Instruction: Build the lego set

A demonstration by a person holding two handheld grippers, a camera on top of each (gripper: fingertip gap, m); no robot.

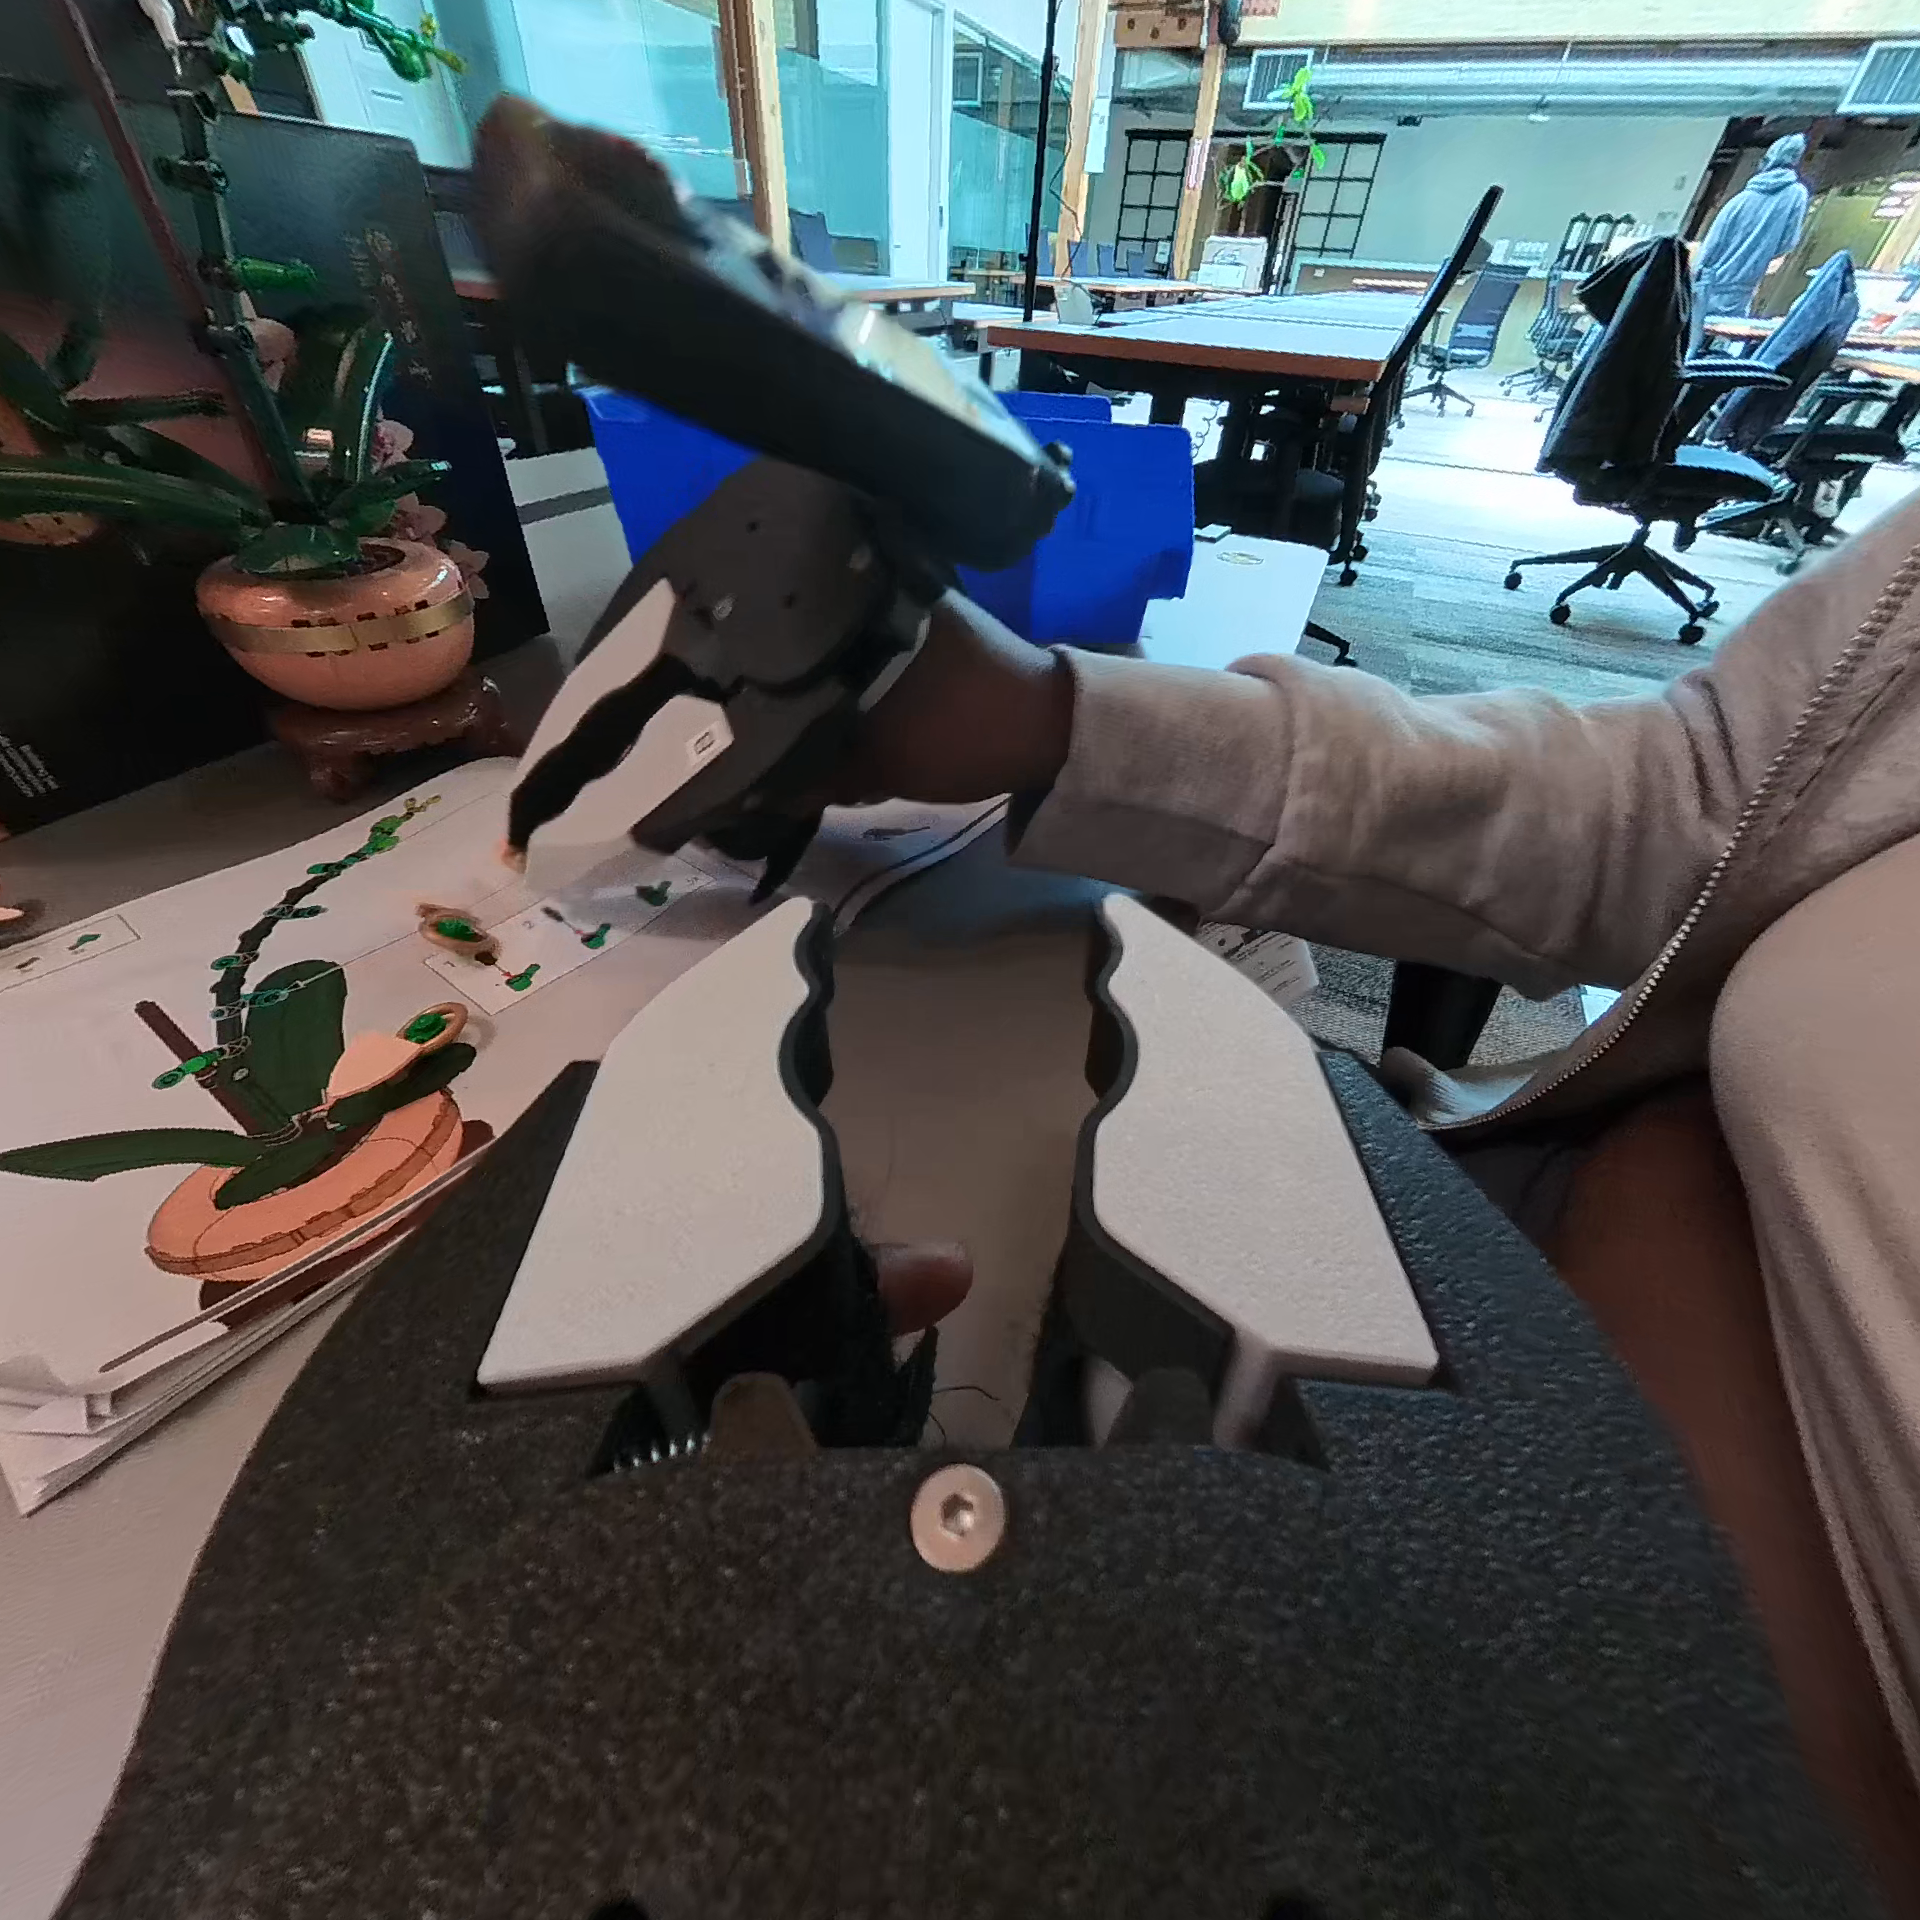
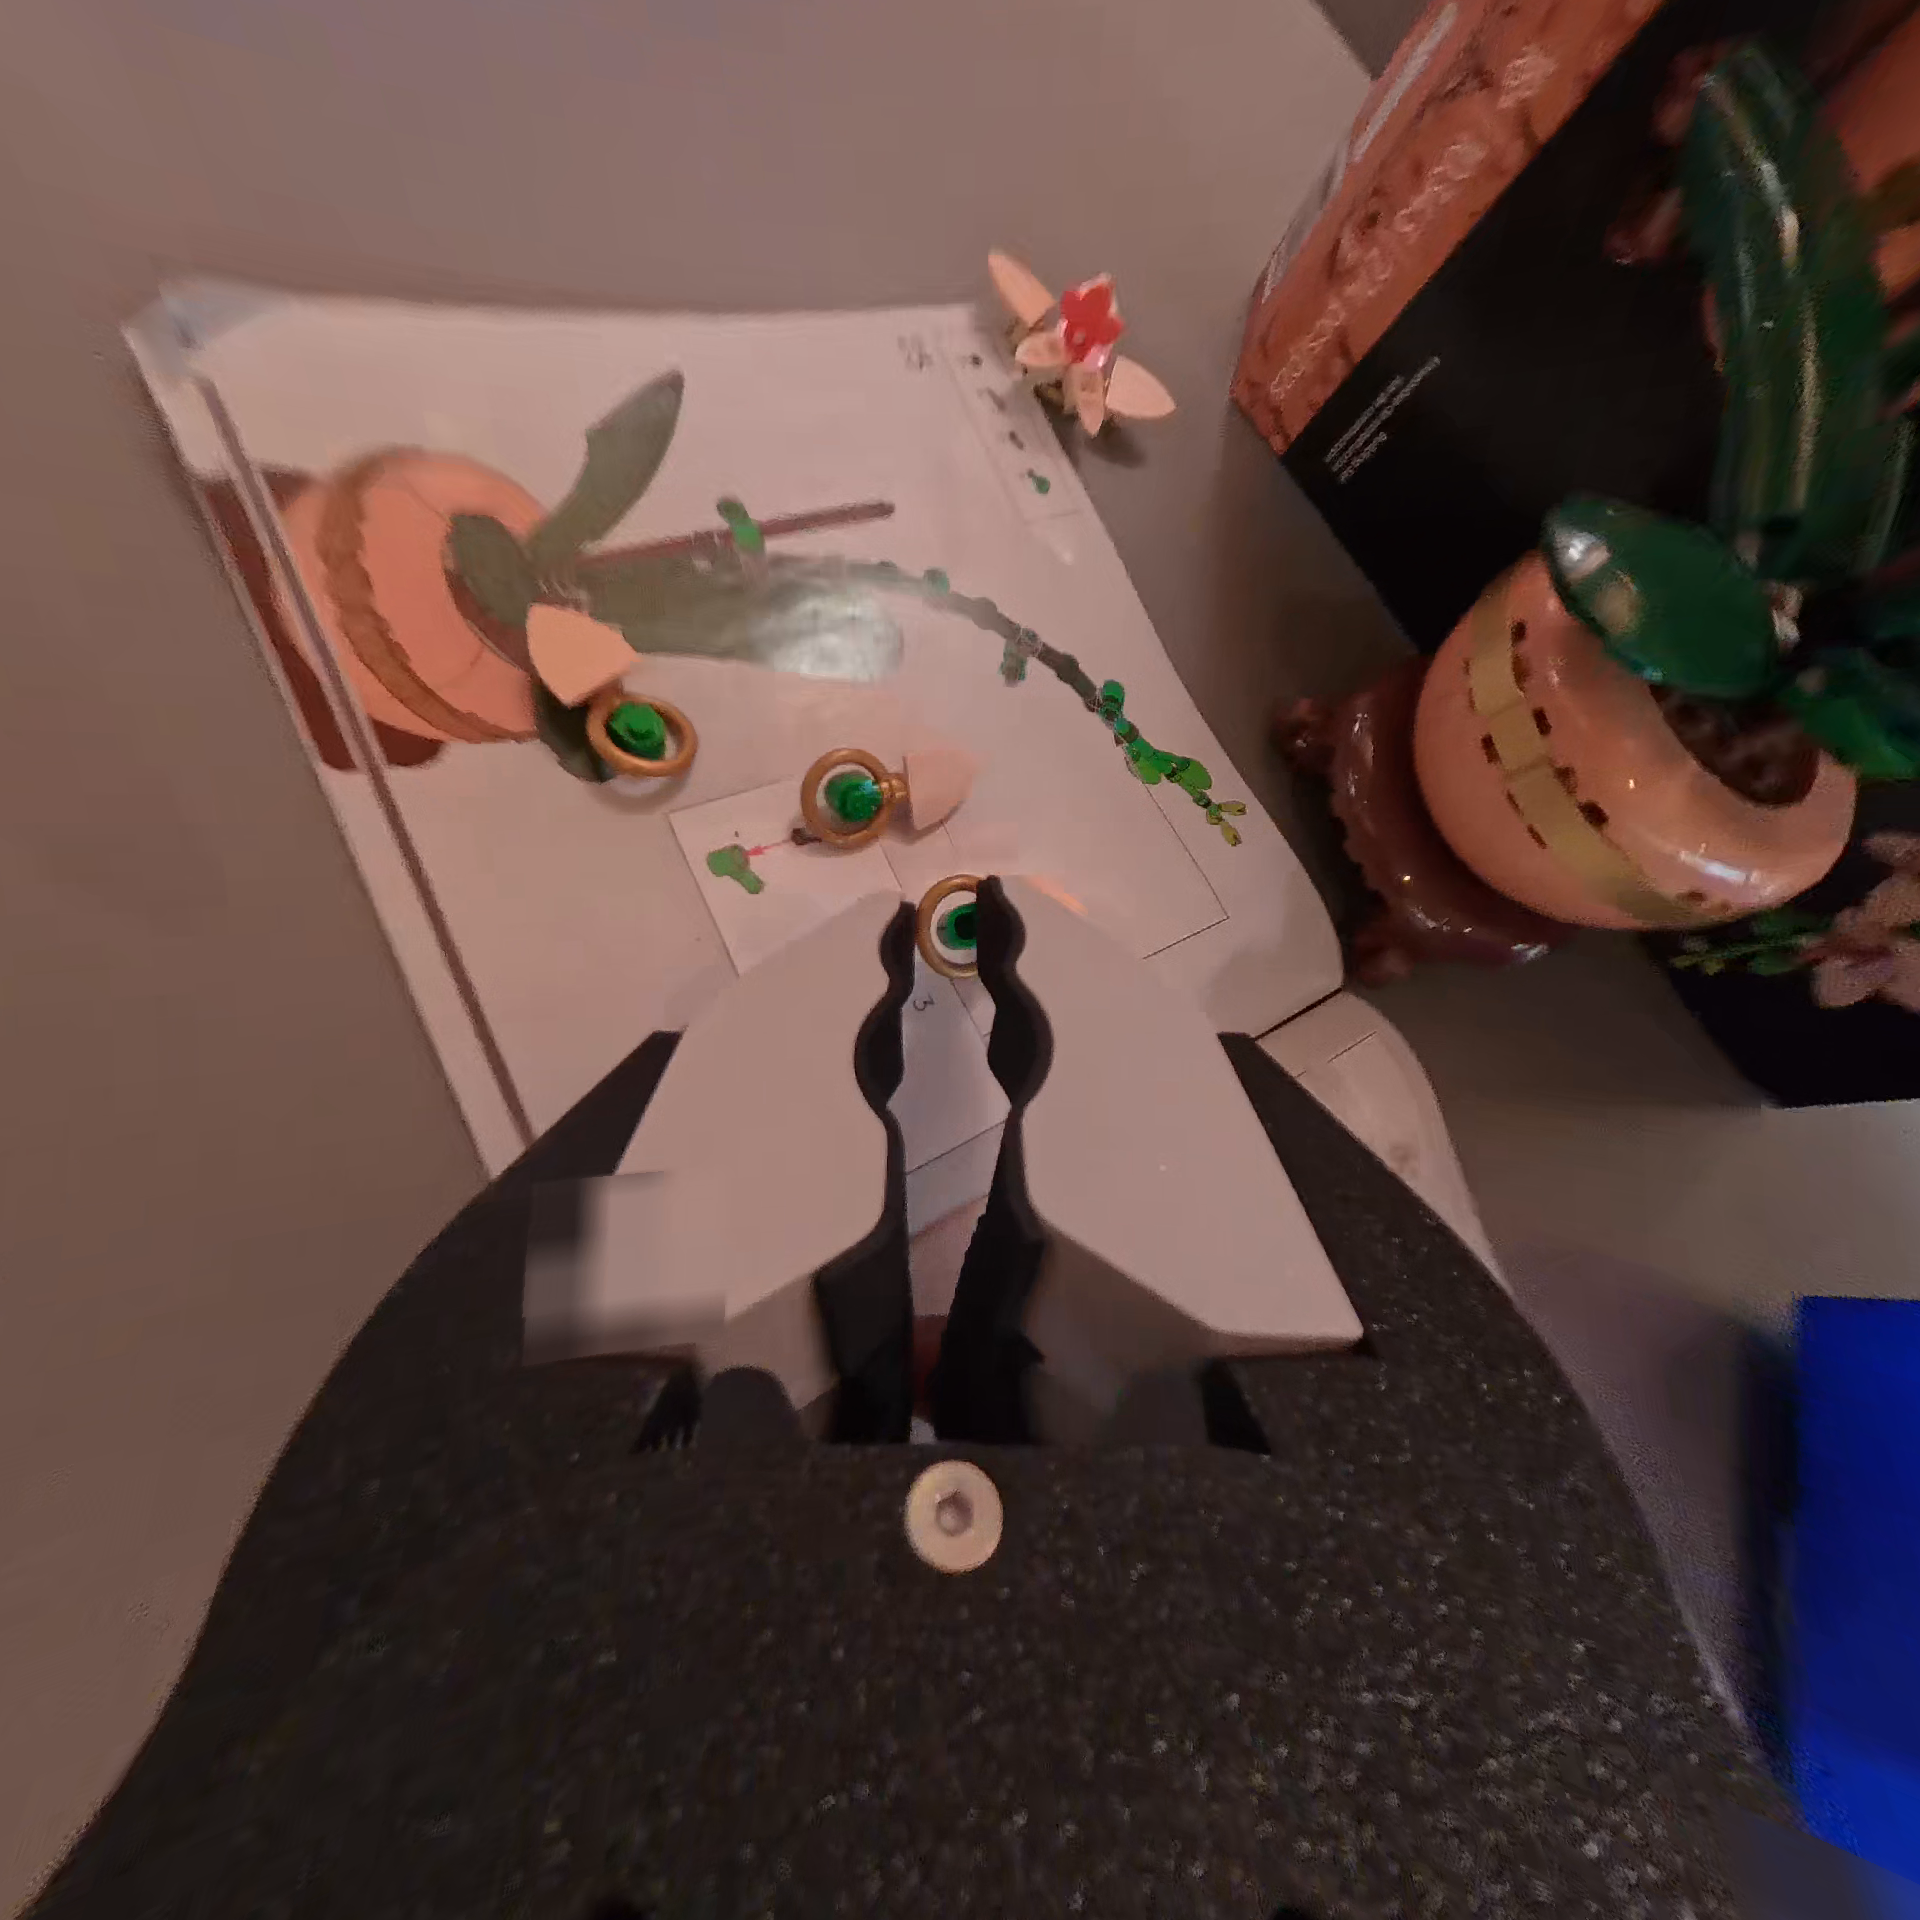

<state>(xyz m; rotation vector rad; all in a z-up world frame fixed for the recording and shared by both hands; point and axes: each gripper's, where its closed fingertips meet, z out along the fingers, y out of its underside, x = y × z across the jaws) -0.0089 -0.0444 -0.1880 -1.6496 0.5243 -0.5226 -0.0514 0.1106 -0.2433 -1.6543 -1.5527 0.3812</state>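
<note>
My right gripper (image 2: 948, 920) is shut on a small gold ring piece with a green stud (image 2: 951, 925), just above the open instruction booklet (image 2: 831, 416). Two similar gold ring pieces with pink petals (image 2: 852, 800) (image 2: 636, 732) lie on the page. A pink and red flower piece (image 2: 1081, 343) lies at the booklet's far edge. The built lego orchid in its pink pot (image 2: 1621, 748) stands to the right. My left gripper (image 1: 956, 935) is open and empty, held back near the table edge. The left wrist view shows the right gripper (image 1: 520, 847) tip-down on the booklet (image 1: 104, 1039).
The dark set box (image 2: 1455, 312) stands behind the pot (image 1: 332, 623). A blue bin (image 1: 1081, 520) sits beyond the table, also low right in the right wrist view (image 2: 1849, 1558). A person's sleeve (image 1: 1351, 790) crosses from the right. Office chairs and desks stand far behind.
</note>
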